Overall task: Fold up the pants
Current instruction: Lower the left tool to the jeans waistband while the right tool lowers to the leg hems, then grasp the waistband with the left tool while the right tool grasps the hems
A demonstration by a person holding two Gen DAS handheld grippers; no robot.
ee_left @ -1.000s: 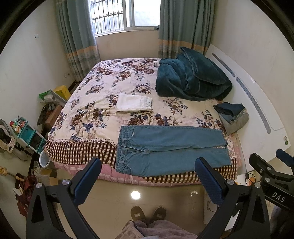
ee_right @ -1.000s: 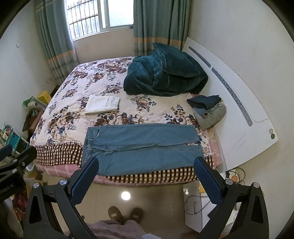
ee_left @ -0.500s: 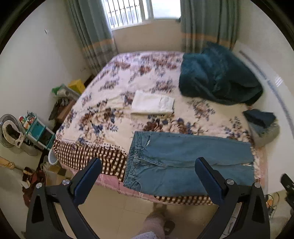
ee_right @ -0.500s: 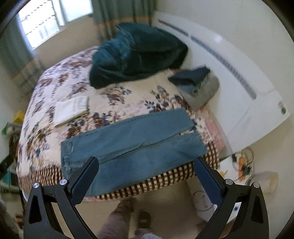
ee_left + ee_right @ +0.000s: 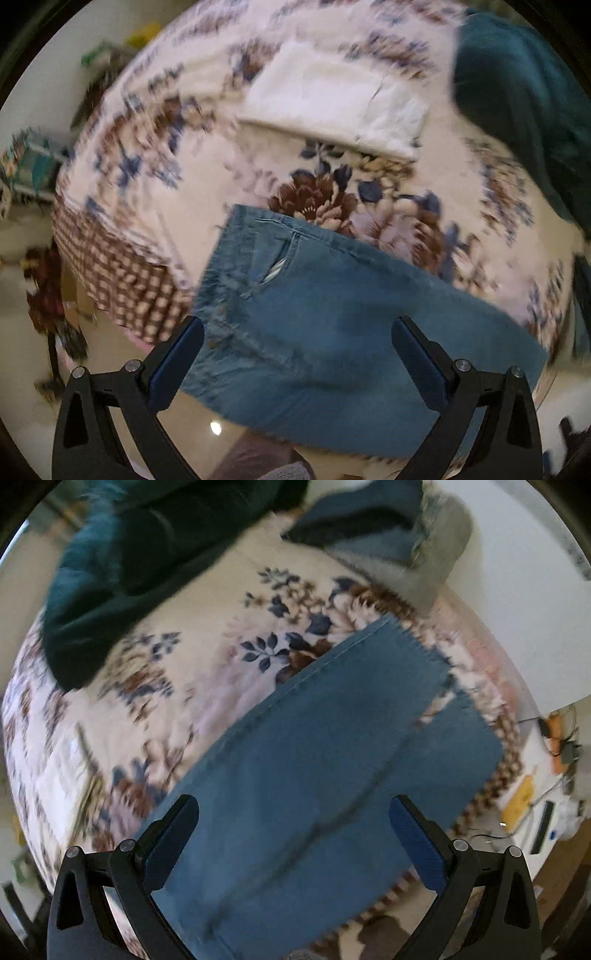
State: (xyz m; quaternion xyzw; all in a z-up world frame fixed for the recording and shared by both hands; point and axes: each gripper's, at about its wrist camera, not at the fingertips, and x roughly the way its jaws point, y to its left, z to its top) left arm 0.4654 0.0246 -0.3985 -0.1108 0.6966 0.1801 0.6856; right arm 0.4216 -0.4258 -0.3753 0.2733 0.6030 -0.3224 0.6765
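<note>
Blue jeans (image 5: 332,317) lie flat along the near edge of a floral bed. The left wrist view shows their waistband and pocket end. The right wrist view shows the two legs and frayed hems (image 5: 332,760). My left gripper (image 5: 295,350) is open and empty, just above the waist end. My right gripper (image 5: 293,830) is open and empty, above the legs. Both views are blurred by motion.
A folded white garment (image 5: 332,99) lies further in on the floral bedspread (image 5: 166,155). A dark teal blanket (image 5: 122,565) is heaped at the back. A folded dark and grey pile (image 5: 399,539) sits by the white headboard (image 5: 524,620). Clutter stands on the floor at the left (image 5: 33,173).
Both grippers have moved forward and down, close over the jeans: the left toward the waist end, the right toward the leg end. Both stay open.
</note>
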